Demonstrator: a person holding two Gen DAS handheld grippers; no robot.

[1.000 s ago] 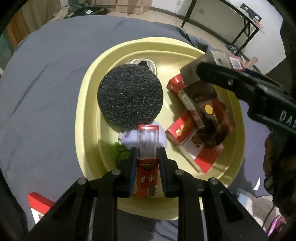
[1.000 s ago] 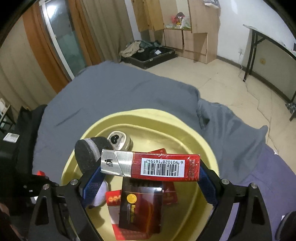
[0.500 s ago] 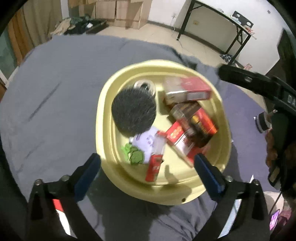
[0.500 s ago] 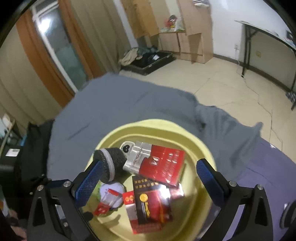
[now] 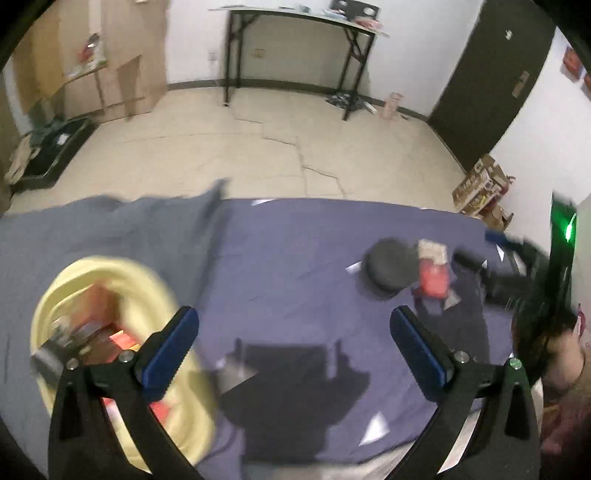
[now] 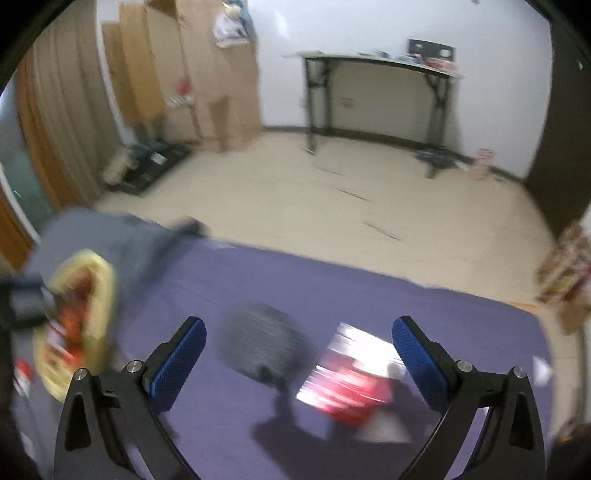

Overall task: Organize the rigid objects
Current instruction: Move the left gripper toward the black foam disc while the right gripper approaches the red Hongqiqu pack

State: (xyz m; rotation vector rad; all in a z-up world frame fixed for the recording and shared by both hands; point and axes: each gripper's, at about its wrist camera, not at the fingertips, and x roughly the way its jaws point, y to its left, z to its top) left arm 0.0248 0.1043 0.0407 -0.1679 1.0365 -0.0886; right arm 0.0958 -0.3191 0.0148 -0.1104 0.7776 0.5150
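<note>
My left gripper (image 5: 293, 345) has its jaws spread wide with nothing between them, only purple sheet (image 5: 295, 258) below. My right gripper (image 6: 297, 350) is likewise wide and empty.

Surface, left to right, in the left wrist view: a grey blanket (image 5: 110, 225) covers the left part of the bed and overlaps the purple sheet. The yellow tray (image 5: 55, 291) sits on the blanket at lower left, blurred, with red boxes (image 5: 118, 332) inside it; further contents cannot be made out. The middle of the sheet is bare apart from small pale scraps. On the right lie a dark round pad (image 5: 388, 267) and, touching its right side, a red and silver box (image 5: 434, 271). Beyond them the other gripper shows as a dark blur at the frame edge.

In the right wrist view, the dark round pad (image 6: 262, 343) and red and silver box (image 6: 354, 380) lie on the sheet between my blue pads, both smeared by motion; the tray (image 6: 99, 295) is far left.

Room, left to right: a curtain (image 6: 62, 110), brown wardrobe panels (image 6: 207, 74), an open suitcase (image 5: 48, 147) on the cracked beige floor (image 5: 277, 147), a black-legged desk (image 5: 295, 22) against the white wall, a dark door (image 5: 491, 74), cardboard boxes (image 5: 480, 188) beside the bed.
</note>
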